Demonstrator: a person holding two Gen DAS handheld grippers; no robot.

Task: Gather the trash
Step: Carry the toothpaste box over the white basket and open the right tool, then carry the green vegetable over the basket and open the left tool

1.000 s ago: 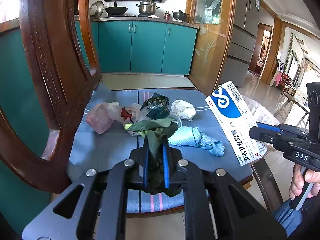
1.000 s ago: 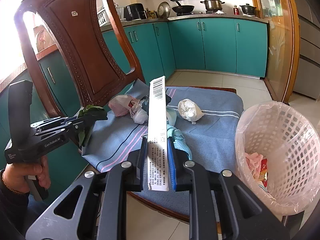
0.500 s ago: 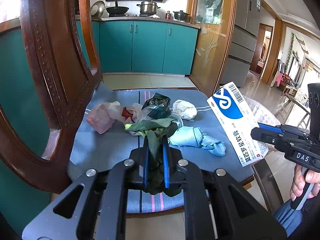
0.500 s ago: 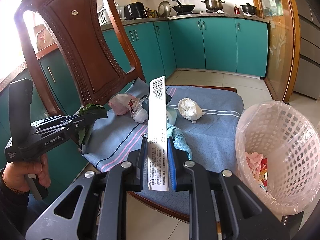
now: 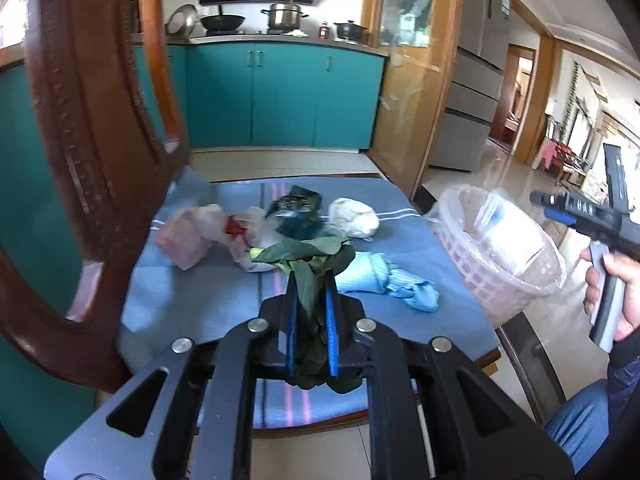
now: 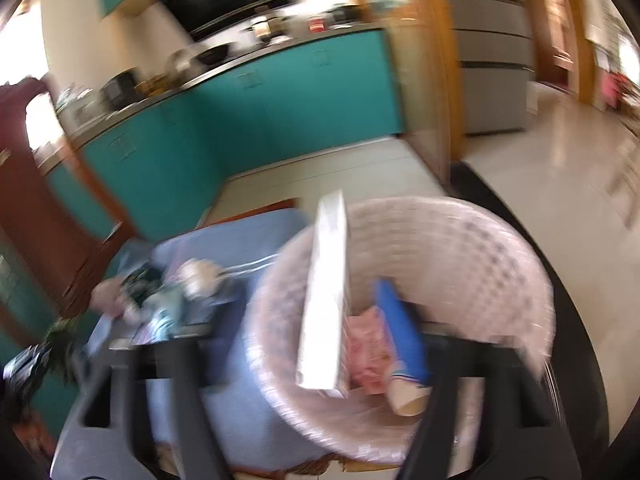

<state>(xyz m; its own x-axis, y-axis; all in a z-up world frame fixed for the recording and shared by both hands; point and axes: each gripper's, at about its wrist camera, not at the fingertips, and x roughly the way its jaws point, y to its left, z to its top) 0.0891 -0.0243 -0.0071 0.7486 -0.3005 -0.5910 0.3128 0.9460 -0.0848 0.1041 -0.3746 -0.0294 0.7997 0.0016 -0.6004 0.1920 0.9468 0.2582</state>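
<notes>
My left gripper is shut on a bunch of green leaves above the chair seat. My right gripper has its fingers spread wide over the white lined trash basket; the white medicine box is loose between them, dropping into the basket. In the left wrist view the box blurs inside the basket. Trash lies on the blue cloth: a pink bag, a dark wrapper, a white wad, a light blue cloth.
The wooden chair back rises close on the left. Teal kitchen cabinets stand behind. The basket holds pink wrapping and a paper cup. The right wrist view is motion-blurred.
My right gripper swung right over the basket, opened and let go of the medicine box. My left gripper has kept hold of the leaves and barely moved.
</notes>
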